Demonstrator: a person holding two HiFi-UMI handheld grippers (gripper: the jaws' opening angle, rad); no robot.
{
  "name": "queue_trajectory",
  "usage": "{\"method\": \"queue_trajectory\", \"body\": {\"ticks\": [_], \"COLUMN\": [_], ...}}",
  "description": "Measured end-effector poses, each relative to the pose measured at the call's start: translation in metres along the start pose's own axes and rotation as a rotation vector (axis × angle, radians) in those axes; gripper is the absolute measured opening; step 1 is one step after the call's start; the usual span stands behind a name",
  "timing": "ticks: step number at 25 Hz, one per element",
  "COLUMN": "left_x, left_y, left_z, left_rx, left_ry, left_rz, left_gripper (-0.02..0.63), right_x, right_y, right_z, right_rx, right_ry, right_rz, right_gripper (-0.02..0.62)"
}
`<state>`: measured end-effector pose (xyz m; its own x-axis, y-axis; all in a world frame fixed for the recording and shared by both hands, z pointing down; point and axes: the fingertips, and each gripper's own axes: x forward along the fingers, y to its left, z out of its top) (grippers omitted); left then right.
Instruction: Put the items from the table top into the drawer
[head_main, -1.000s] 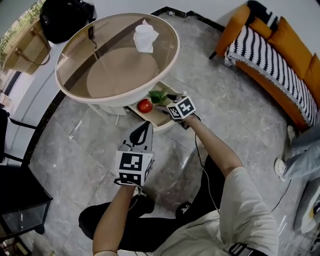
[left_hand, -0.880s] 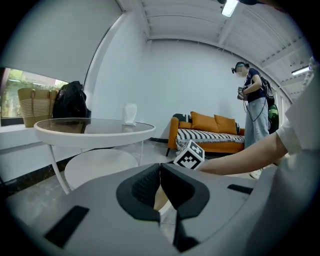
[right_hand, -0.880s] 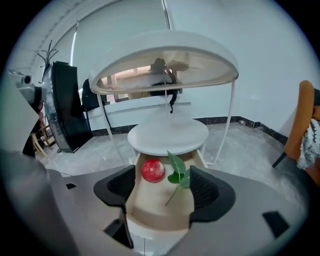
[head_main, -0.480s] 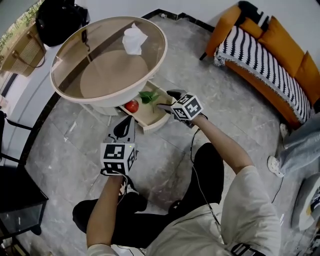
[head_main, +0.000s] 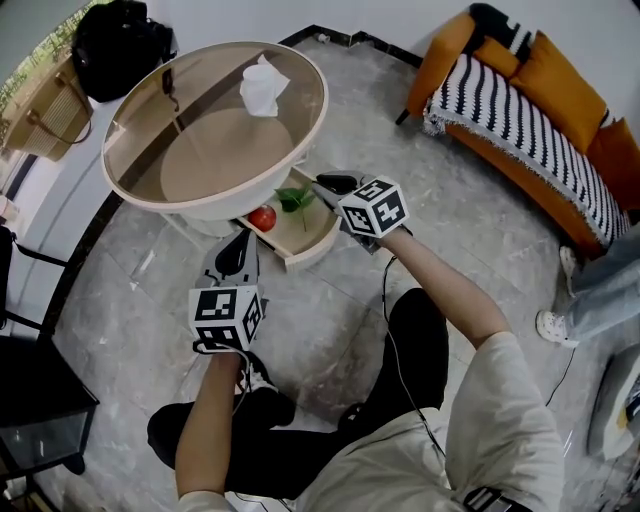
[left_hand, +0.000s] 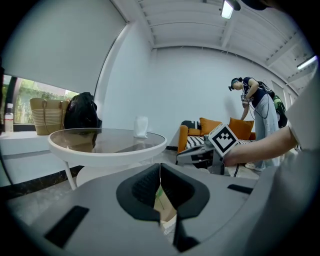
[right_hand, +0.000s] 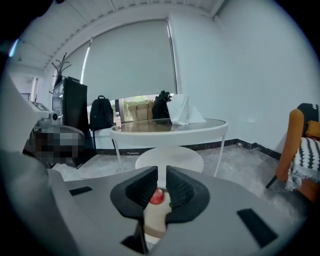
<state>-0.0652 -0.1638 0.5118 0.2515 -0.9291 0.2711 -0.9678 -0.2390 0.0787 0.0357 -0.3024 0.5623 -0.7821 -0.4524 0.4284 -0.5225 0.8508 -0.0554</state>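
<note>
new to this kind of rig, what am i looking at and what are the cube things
No robot: a person holds a two-jaw gripper in each hand; the cubes are part of them. The top-down picture comes from a camera on the person's head; the other two from cameras riding on each gripper, looking along its jaws. A white tissue sits on the glass table. The open drawer holds a tomato and green leaves. The left gripper is shut and empty; on the right gripper the jaws have just been closing, almost together, nothing between them.
</note>
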Motion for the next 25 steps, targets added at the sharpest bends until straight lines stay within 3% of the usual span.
{"method": "queue_trajectory", "body": {"ticks": [4,9,16,20,23,25], "left_x": [-0.001,-0.003,0.0,0.004,0.006,0.008], "left_y": [0.006,0.008,0.008,0.018,0.029,0.034], "left_z": [0.002,0.017,0.058,0.069,0.07,0.071], "left_rx": [-0.01,0.045,-0.051,-0.07,-0.095,-0.107], "left_ry": [0.0,-0.004,-0.111,-0.137,-0.146,-0.152], "left_rz": [0.018,0.039,-0.008,-0.009,-0.014,-0.023], "left_gripper": [0.021,0.02,0.021,0.021,0.021,0.021], "right_x": [-0.018,-0.034,-0.004,0.02,0.043,0.059], "right_y": [-0.012,-0.018,-0.026,-0.025,-0.022,-0.024], "right_z": [0.051,0.115,0.157,0.174,0.179,0.178], "right_rx": [0.047,0.039,0.086,0.055,0.008,-0.021], "right_ry": [-0.108,-0.223,-0.232,-0.223,-0.197,-0.171], "right_rz": [-0.011,-0.034,-0.022,-0.004,-0.01,-0.029], "right_gripper": [0.071,0.071,0.071,0.079,0.226,0.268]}}
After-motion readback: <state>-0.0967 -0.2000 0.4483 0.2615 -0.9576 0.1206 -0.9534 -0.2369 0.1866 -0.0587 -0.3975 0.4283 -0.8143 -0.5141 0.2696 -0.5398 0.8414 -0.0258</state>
